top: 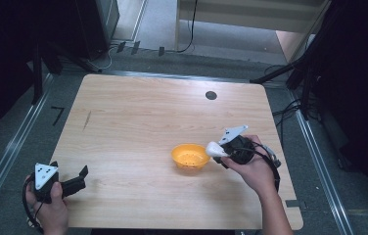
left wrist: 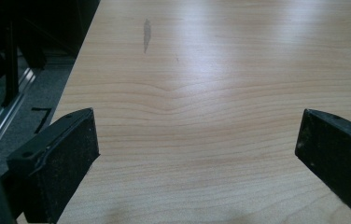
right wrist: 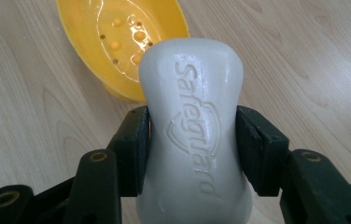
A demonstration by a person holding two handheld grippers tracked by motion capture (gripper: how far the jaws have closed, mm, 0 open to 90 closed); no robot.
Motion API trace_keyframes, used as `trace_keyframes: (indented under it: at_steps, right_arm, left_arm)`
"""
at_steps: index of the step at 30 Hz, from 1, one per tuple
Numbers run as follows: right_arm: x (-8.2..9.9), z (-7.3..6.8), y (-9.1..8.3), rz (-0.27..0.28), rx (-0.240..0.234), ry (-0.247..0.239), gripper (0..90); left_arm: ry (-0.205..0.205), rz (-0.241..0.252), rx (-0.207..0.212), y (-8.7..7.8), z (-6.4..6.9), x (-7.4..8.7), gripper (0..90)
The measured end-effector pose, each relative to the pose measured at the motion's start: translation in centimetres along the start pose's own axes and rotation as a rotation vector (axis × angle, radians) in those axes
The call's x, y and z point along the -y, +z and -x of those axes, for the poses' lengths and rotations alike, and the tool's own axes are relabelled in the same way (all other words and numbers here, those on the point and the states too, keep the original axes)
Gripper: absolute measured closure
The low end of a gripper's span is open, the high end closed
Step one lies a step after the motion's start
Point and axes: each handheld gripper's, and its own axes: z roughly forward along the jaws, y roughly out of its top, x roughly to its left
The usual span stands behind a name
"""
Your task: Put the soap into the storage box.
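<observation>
- Nearest of all is the white, waisted bar of soap (right wrist: 194,135) with a raised brand name on its face — clenched at its narrow middle between the two black jaws of the right tool (right wrist: 192,140).
- Just beyond the soap sits the shallow yellow plastic soap dish (right wrist: 117,42), with small drain holes and bumps in its bottom, resting on the pale wood-grain counter (right wrist: 38,116).
- From above, the right tool (top: 219,149) holds the soap (top: 213,149) just beside the dish's (top: 190,156) right rim, slightly above the counter (top: 138,112); the dish is empty.
- By my reckoning the pick-up is done — what is left is to carry the soap over the rim, lower it into the dish and let go.
- The right hand (top: 250,169) reaches in from the lower right, forearm angled up and leftward, the tool pointing left toward the dish.
- The left tool (top: 81,177) lies low at the counter's near left corner, well apart from the dish, jaws spread wide and grasping nothing; the left hand (top: 50,205) wraps its rear.
</observation>
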Motion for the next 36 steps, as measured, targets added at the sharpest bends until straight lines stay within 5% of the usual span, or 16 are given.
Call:
trace_keyframes:
  at_steps: [36]
  right_arm:
    - [-4.1,-1.4,2.1,-0.001,-0.060,-0.163,49.5]
  left_arm:
    - [-0.004,-0.004,0.003,0.1,-0.1,0.0,0.0]
